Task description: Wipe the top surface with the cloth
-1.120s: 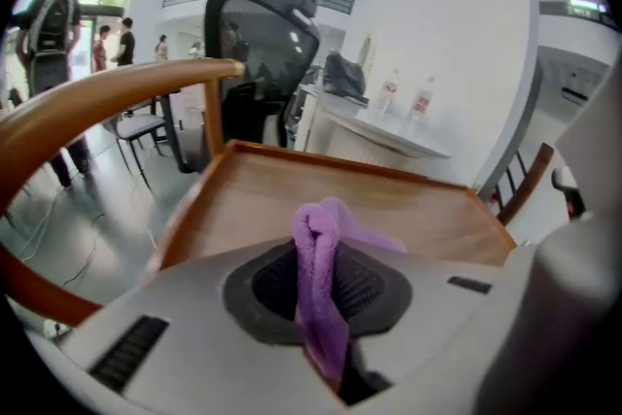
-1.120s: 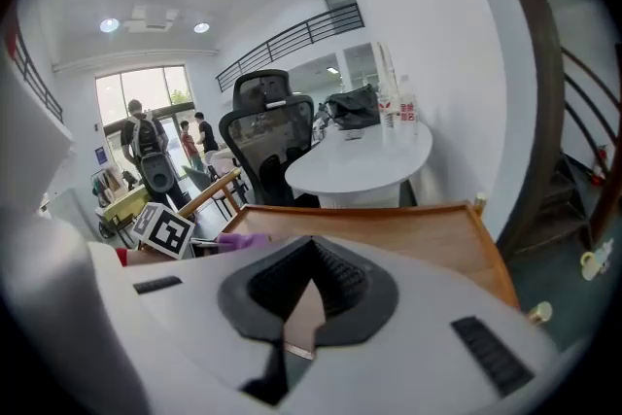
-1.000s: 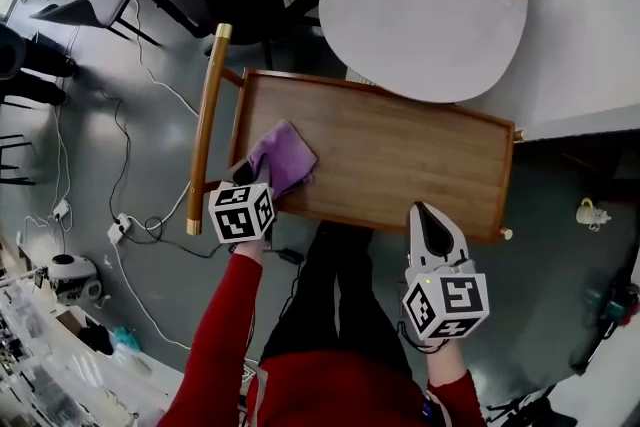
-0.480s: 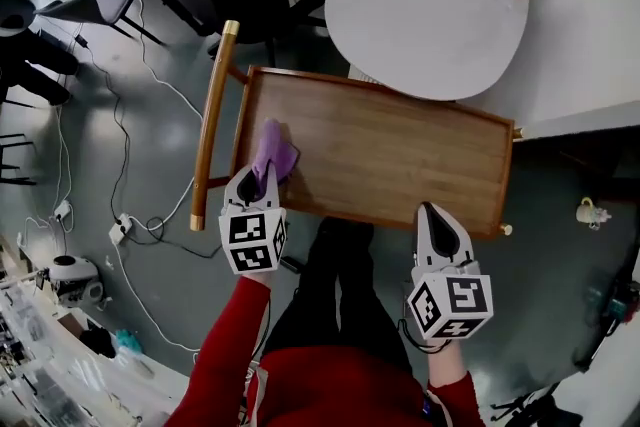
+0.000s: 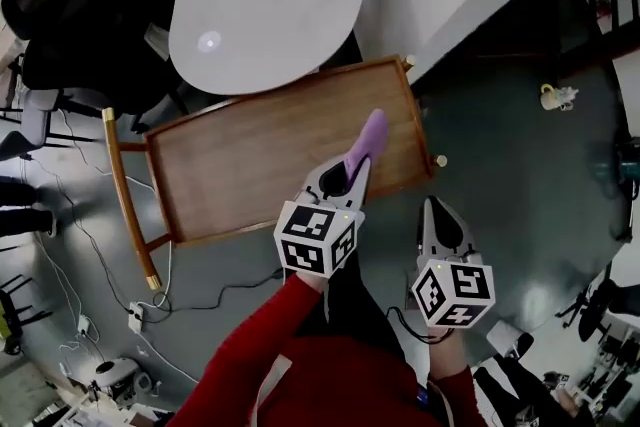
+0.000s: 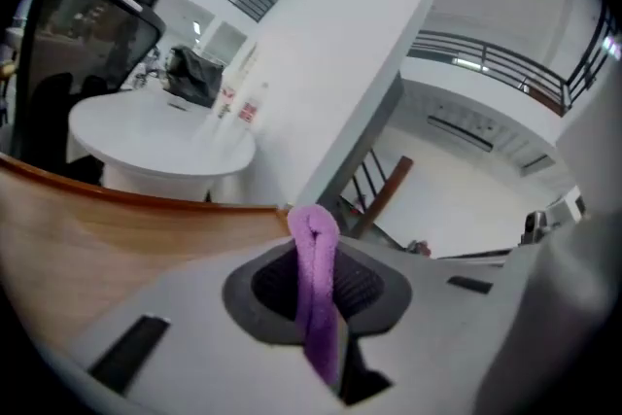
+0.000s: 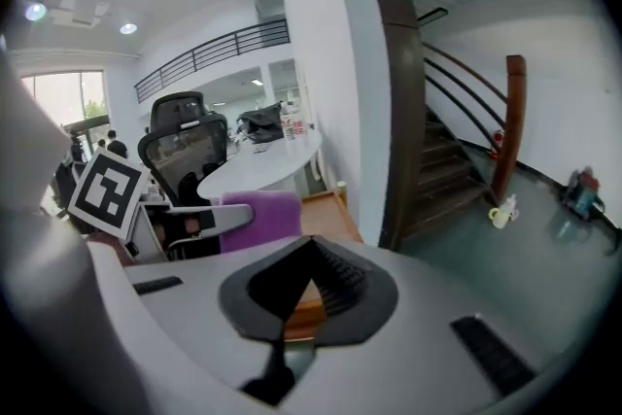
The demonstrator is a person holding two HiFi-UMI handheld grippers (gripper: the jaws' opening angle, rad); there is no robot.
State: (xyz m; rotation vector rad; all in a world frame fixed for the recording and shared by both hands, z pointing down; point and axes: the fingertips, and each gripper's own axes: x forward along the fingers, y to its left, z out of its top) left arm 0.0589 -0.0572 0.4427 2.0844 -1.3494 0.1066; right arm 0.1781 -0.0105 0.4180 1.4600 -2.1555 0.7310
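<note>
Left hand-held gripper [image 5: 349,169]: jaws clamped on the purple cloth [image 5: 370,131]. The cloth is pinched into a narrow upright fold that sticks out past the jaw tips.
Position: cloth over the right end of the wooden surface [image 5: 250,155], close to its right rim. I cannot tell whether it actually touches the wood.
Right hand-held gripper [image 5: 436,212]: jaws together, nothing held. It is parked off the surface, just beyond its near right corner.

Step in hand (judgement): wiping stroke at the right end.

Notes for doing it well:
- The cloth is bunched, so only a thin edge would meet the wood. Tilt the left gripper down so the fold lays flat and spreads.
- Press lightly and drag in long overlapping passes from the right rim toward the handle rail [image 5: 125,197] at the left end.
- The raised rim may snag the cloth, so work the corners slowly.
- Keep the right gripper out of the stroke path.
</note>
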